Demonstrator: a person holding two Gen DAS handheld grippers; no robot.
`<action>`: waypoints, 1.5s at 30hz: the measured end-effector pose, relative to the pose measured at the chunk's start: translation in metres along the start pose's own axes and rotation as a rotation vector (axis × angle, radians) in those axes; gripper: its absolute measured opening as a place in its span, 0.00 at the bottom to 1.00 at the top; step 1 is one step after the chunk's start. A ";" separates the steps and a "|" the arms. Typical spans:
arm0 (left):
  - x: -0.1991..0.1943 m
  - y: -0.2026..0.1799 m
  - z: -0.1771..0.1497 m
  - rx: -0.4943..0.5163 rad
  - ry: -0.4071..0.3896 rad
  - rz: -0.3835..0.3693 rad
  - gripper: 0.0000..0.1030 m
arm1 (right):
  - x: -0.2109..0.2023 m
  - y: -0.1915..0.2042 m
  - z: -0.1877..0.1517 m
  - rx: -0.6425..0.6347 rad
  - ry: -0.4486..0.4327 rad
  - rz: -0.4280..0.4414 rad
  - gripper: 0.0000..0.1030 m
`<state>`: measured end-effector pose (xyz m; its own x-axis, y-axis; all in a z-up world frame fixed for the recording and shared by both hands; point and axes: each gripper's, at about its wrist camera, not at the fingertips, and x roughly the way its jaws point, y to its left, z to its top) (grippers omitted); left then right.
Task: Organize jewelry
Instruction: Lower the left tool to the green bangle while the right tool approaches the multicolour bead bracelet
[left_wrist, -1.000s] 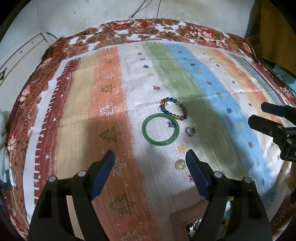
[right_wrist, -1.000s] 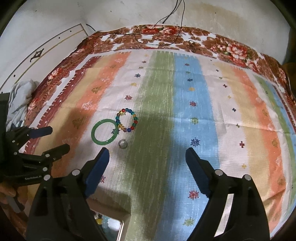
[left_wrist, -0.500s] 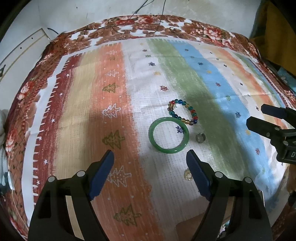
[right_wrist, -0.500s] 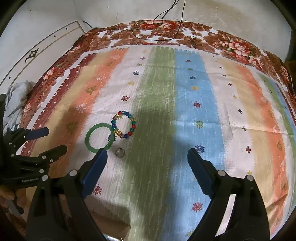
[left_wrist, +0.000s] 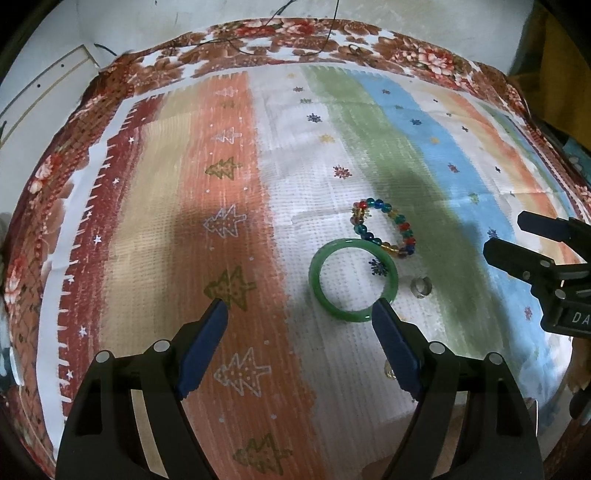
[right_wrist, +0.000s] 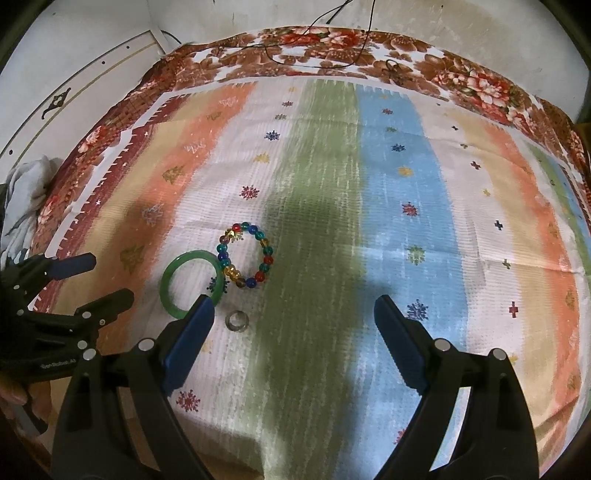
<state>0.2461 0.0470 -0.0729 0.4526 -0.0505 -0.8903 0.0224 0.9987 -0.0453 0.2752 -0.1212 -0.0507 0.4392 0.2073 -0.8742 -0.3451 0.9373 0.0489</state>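
Observation:
A green bangle (left_wrist: 322, 295) lies on the striped cloth (left_wrist: 236, 221), just ahead of my left gripper's right finger. A multicoloured bead bracelet (left_wrist: 402, 230) lies beyond it, touching it. A small silver ring (left_wrist: 422, 287) lies to the bangle's right. A yellowish piece (left_wrist: 388, 371) peeks out beside the right finger. My left gripper (left_wrist: 299, 314) is open and empty. In the right wrist view the bangle (right_wrist: 170, 280), bracelet (right_wrist: 264, 254) and ring (right_wrist: 236, 320) lie ahead to the left. My right gripper (right_wrist: 293, 306) is open and empty.
The cloth's floral border (right_wrist: 332, 40) runs along the far edge by a white wall, with a thin black cable (right_wrist: 314, 33) across it. A white cloth bundle (right_wrist: 26, 184) lies off the left edge. A box edge (left_wrist: 436, 424) shows below the left gripper.
Both grippers have moved forward over the cloth and the left one to the left, so the jewelry now sits lower and further right in the left view. Nothing was picked up.

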 end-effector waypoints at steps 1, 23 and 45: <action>0.002 0.000 0.001 0.000 0.003 0.000 0.77 | 0.002 0.000 0.001 0.002 0.003 0.000 0.85; 0.041 0.003 0.015 -0.007 0.068 -0.015 0.77 | 0.063 -0.004 0.019 0.061 0.104 -0.011 0.85; 0.067 0.000 0.014 0.044 0.094 0.002 0.69 | 0.109 0.000 0.030 0.052 0.156 -0.053 0.85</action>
<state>0.2884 0.0435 -0.1260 0.3667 -0.0464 -0.9292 0.0615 0.9978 -0.0256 0.3482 -0.0900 -0.1318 0.3206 0.1148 -0.9402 -0.2791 0.9600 0.0221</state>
